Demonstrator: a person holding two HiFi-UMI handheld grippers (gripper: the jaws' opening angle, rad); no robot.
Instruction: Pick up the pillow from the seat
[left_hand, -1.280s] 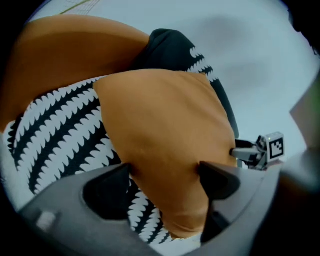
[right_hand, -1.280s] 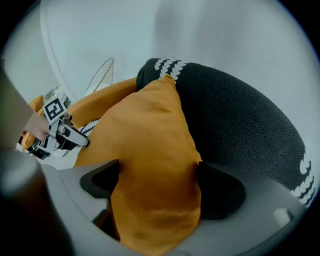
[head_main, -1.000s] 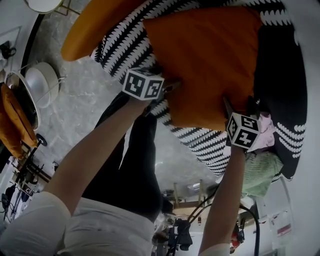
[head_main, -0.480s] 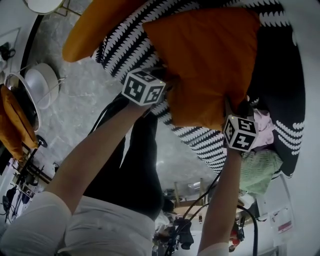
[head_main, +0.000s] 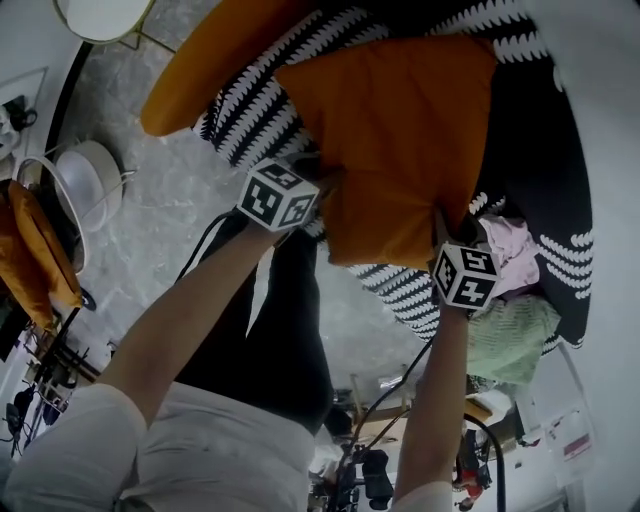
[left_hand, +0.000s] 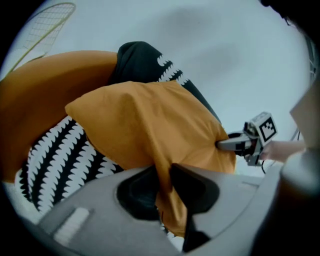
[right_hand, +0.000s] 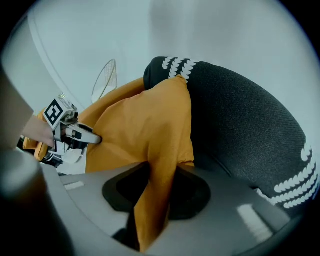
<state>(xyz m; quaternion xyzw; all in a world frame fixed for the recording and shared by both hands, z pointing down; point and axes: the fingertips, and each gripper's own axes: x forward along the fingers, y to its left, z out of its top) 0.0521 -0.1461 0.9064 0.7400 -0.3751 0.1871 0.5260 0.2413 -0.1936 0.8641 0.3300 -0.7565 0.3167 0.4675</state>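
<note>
Both arms (head_main: 190, 310) stretched forward — left gripper (left_hand: 165, 176) and right gripper (right_hand: 159, 176), jaws closing on pillow (head_main: 400, 130) fabric.

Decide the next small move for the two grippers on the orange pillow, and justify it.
Probably raise both grippers together a little, once their jaws finish closing. The left gripper and the right gripper each have a fold of the orange pillow between their closing jaws, at opposite near corners, and the pillow rests on the black-and-white seat.

left hand-held gripper (left_hand: 165, 175): jaws wide before, now closing, pinching pillow (head_main: 400, 130) fabric | right hand-held gripper (right_hand: 159, 175): same
</note>
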